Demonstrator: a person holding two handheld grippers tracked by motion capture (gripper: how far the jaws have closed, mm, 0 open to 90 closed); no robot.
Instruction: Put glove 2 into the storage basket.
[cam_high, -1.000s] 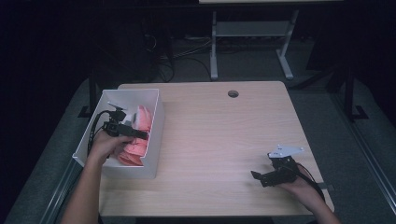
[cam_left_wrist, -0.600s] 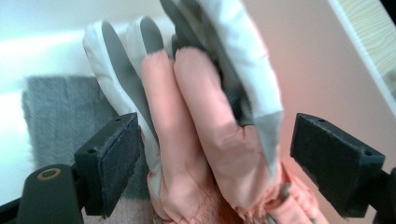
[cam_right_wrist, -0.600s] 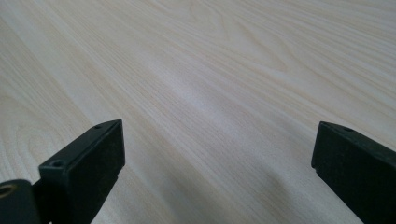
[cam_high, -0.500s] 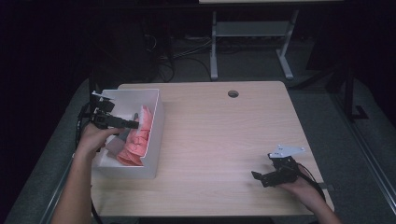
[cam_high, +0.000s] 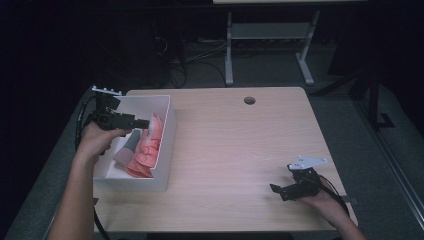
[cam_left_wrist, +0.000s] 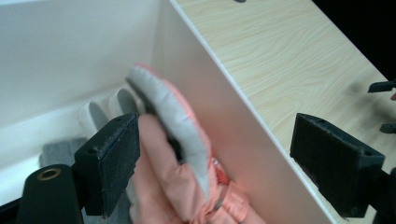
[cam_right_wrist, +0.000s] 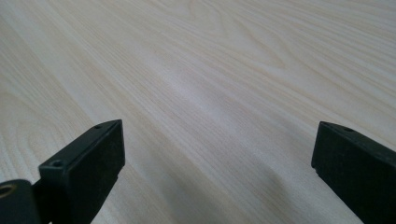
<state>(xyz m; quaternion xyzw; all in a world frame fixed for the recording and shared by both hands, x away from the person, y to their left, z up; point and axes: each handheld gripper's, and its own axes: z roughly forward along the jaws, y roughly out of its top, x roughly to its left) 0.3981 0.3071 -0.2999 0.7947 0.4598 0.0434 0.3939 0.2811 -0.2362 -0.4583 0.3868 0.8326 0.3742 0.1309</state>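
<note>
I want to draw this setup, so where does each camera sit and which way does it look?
High view: sits above the person's side, looks forward and down on the table; both forearms, left gripper and right gripper show.
Left gripper view: rides the left gripper, looks along its open jaws into the white box at the pink glove.
Right gripper view: rides the right gripper, looks over bare tabletop between open jaws.
Shared: high and left gripper views both show box and glove.
</note>
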